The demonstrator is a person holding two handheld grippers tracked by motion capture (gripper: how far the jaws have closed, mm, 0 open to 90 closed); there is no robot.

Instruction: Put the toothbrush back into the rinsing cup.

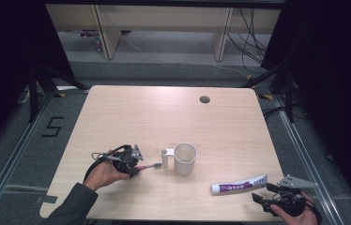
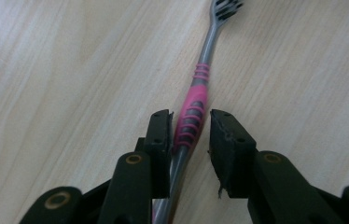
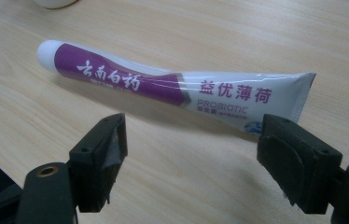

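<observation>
Two grippers work at the near edge of the wooden table [image 1: 164, 112] in the high view. The left gripper [image 1: 135, 169] lies low at the near left with the toothbrush [image 1: 151, 166] running from its tip toward the white mug [image 1: 184, 158], bristle end just short of the mug's handle. The right gripper [image 1: 263, 193] sits at the near right corner, the toothpaste tube [image 1: 239, 186] lying flat just beyond it, well apart from the mug.

The left gripper view brings what the high view is too small to give: the toothbrush [image 2: 192, 116] lies between the jaws of the left gripper [image 2: 190, 133], its pink grip touching the left pad, a narrow gap on the other side. The jaws are not yet clamped on it.

The right gripper view shows the right gripper [image 3: 191, 144] spread wide, holding nothing. The toothpaste tube [image 3: 172, 86] lies crosswise just ahead of the jaws, white cap to the left, crimped end to the right, its printed purple band readable here.
</observation>
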